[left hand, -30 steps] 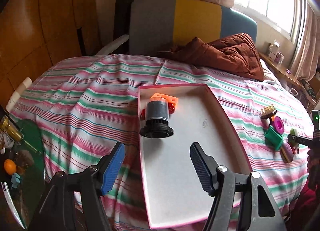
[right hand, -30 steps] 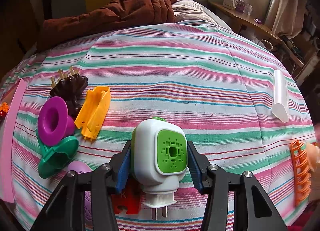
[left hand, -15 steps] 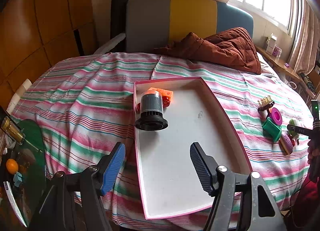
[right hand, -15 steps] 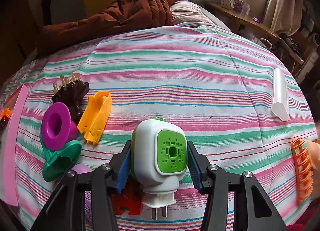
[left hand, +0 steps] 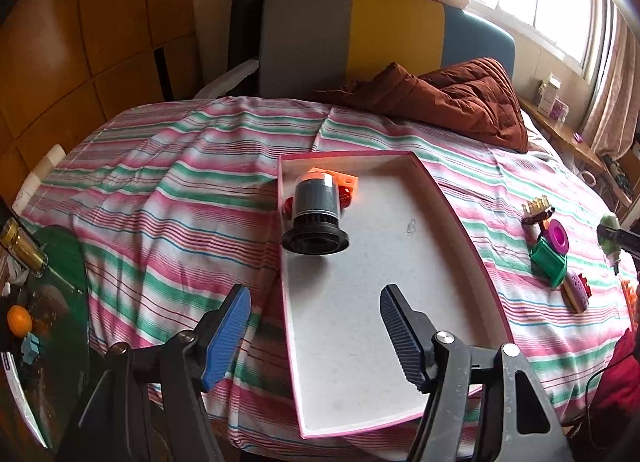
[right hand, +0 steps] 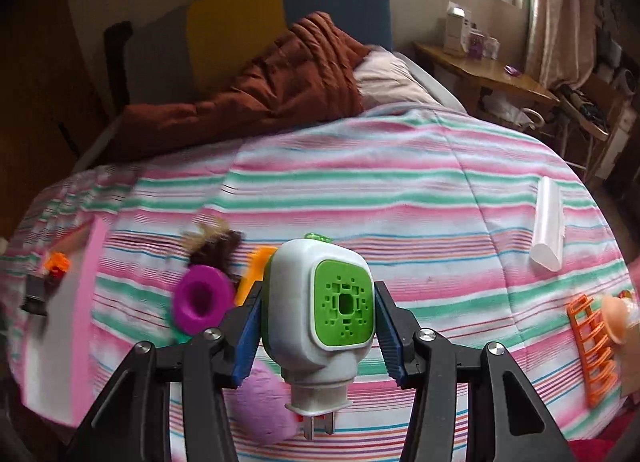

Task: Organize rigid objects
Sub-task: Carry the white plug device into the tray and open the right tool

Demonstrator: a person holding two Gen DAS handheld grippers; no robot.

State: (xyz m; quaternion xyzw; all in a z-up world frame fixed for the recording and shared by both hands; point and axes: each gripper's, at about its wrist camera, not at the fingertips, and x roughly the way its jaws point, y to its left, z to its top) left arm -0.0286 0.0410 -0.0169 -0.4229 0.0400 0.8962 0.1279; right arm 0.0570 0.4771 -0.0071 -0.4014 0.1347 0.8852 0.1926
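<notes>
My right gripper (right hand: 316, 336) is shut on a white and green plug-in device (right hand: 320, 314), held above the striped bedspread with its prongs pointing down. Below it lie a purple cup (right hand: 202, 298), a brown comb-like piece (right hand: 216, 244), a yellow piece (right hand: 254, 274) and a lilac lump (right hand: 260, 410). In the left wrist view my left gripper (left hand: 314, 338) stands open and empty over a pink-rimmed white tray (left hand: 440, 197). A black cylinder (left hand: 316, 213) and an orange block (left hand: 342, 181) sit in the tray's far left corner. The held device (left hand: 610, 238) shows at the right edge.
A white tube (right hand: 546, 221) and an orange ladder-like piece (right hand: 592, 346) lie on the bed to the right. A brown quilt (right hand: 248, 101) is heaped at the headboard. A wooden side table (right hand: 488, 69) stands by the window. A green glass table (left hand: 52, 294) with clutter is on the left.
My right gripper has risen with the plug-in device, which has come off the bedspread; the toys below now look smaller and blurred. The left gripper stays about where it was, still open.
</notes>
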